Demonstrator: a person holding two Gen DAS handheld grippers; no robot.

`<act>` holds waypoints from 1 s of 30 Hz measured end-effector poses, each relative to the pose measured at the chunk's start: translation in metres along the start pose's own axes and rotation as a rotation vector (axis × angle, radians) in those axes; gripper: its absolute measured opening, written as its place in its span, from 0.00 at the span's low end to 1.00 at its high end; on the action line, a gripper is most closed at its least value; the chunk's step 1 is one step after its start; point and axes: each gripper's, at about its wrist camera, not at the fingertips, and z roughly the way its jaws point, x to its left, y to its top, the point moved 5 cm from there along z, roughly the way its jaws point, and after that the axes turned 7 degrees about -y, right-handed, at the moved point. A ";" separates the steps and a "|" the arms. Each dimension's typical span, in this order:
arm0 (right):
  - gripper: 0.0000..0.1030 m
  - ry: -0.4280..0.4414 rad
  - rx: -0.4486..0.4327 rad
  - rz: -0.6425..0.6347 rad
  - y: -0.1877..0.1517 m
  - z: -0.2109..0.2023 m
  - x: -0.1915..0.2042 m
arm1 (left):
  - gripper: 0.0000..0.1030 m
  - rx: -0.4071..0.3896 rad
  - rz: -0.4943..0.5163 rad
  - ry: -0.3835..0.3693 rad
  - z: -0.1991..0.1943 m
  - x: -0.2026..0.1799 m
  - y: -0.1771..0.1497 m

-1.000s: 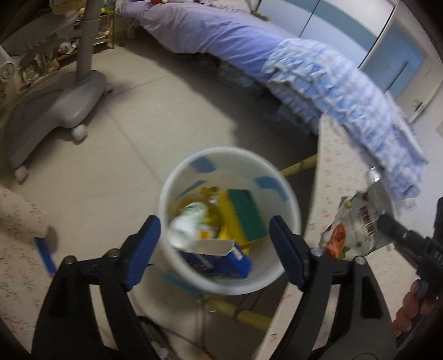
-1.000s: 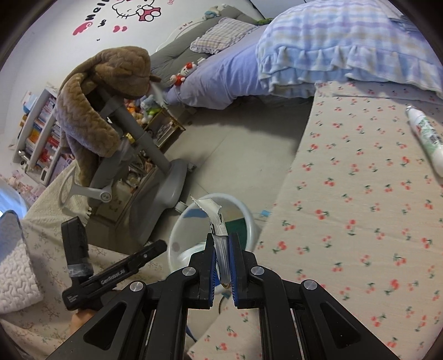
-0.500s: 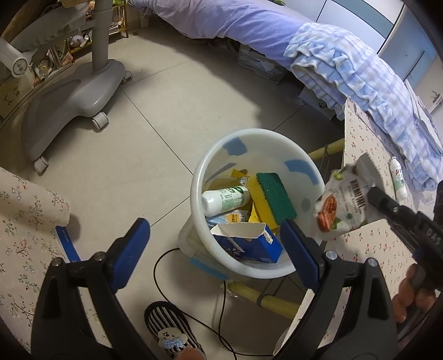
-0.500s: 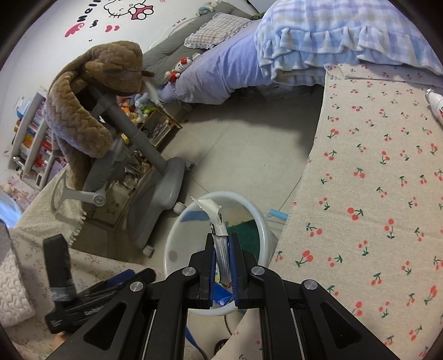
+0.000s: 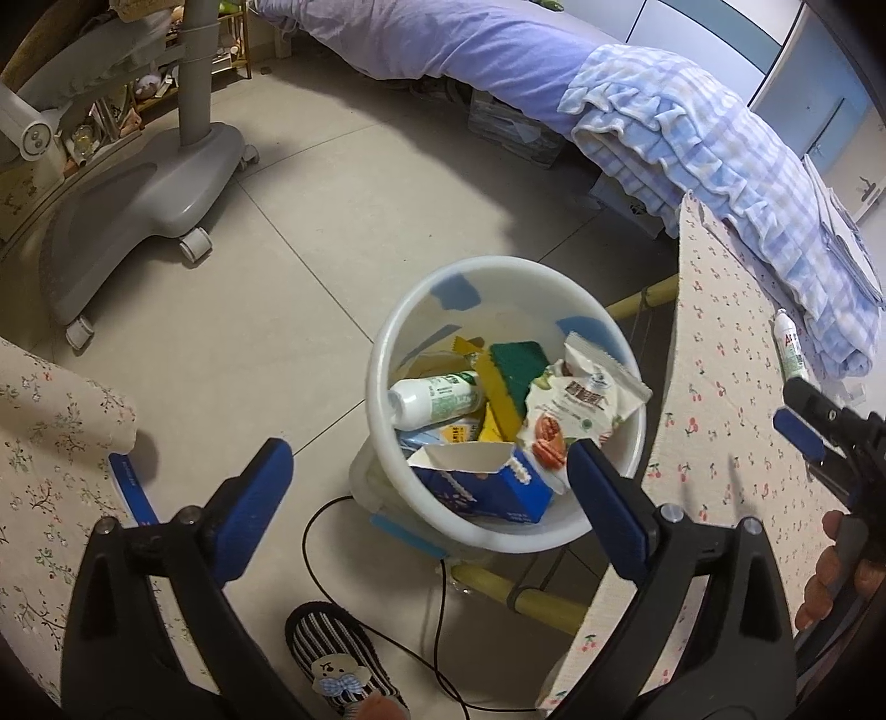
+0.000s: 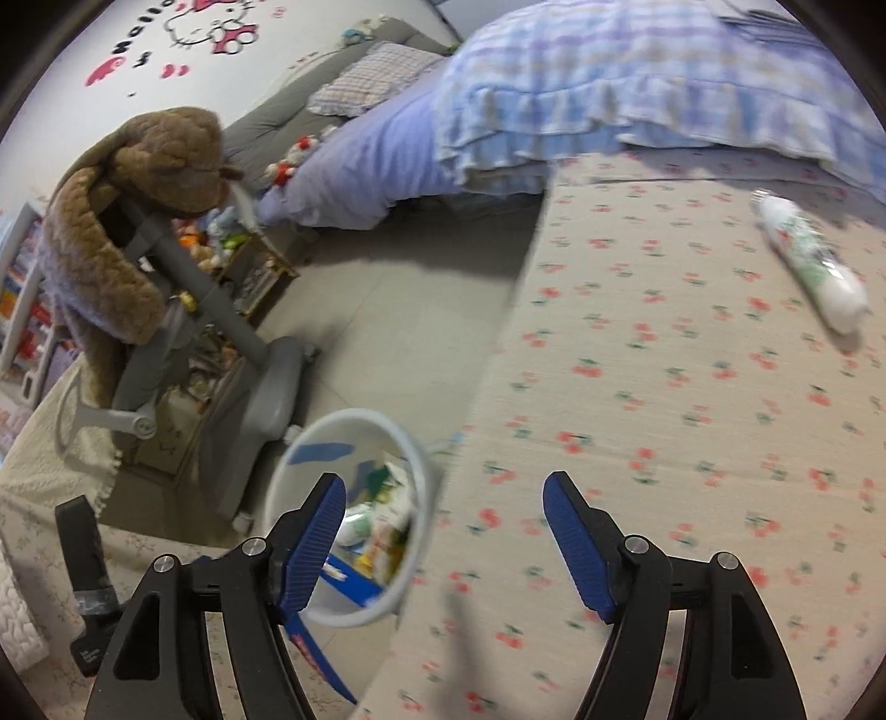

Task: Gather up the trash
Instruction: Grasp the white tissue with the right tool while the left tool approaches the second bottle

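Note:
A white bin [image 5: 487, 277] [image 6: 338, 426] stands on the floor by the cherry-print table [image 5: 714, 443] [image 6: 692, 387]. In it lie a snack packet [image 5: 581, 404], a white bottle [image 5: 437, 396], a yellow-green sponge [image 5: 518, 365] and a blue carton [image 5: 482, 487]. My left gripper [image 5: 426, 471] hangs above the bin's near rim, its jaws opening wide with nothing between them. My right gripper [image 6: 443, 515] is over the table edge beside the bin, jaws opening and empty. It also shows in the left wrist view [image 5: 797, 415]. A white tube [image 6: 808, 266] [image 5: 789, 346] lies on the table.
A grey wheeled chair base [image 5: 138, 188] stands left of the bin, with a brown coat [image 6: 111, 238] draped over the chair. A bed with a purple sheet [image 5: 470, 44] and checked blanket [image 5: 720, 149] is behind. A striped slipper [image 5: 338, 659] and a black cable [image 5: 437, 626] lie on the floor.
The right gripper opened and let go of the snack packet, which now lies in the bin. It moved back over the table edge. The left gripper opened a little wider.

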 end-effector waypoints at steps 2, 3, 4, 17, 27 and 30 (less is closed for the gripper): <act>0.74 -0.032 0.005 0.017 0.000 -0.006 -0.015 | 0.96 -0.001 0.002 -0.008 -0.001 -0.005 0.000; 0.74 -0.050 0.006 0.020 -0.001 -0.010 -0.023 | 0.96 -0.002 0.003 -0.013 -0.001 -0.008 0.000; 0.74 -0.068 0.005 0.022 -0.001 -0.013 -0.029 | 0.96 -0.002 0.006 -0.020 -0.001 -0.013 0.000; 0.75 -0.247 -0.019 0.041 -0.007 -0.057 -0.134 | 0.98 0.010 0.077 -0.108 0.008 -0.092 0.001; 0.76 -0.327 -0.024 0.124 -0.002 -0.093 -0.221 | 0.98 0.041 0.123 -0.131 0.025 -0.142 -0.005; 0.76 -0.357 -0.014 0.154 0.000 -0.096 -0.246 | 0.98 0.045 0.131 -0.129 0.031 -0.155 -0.005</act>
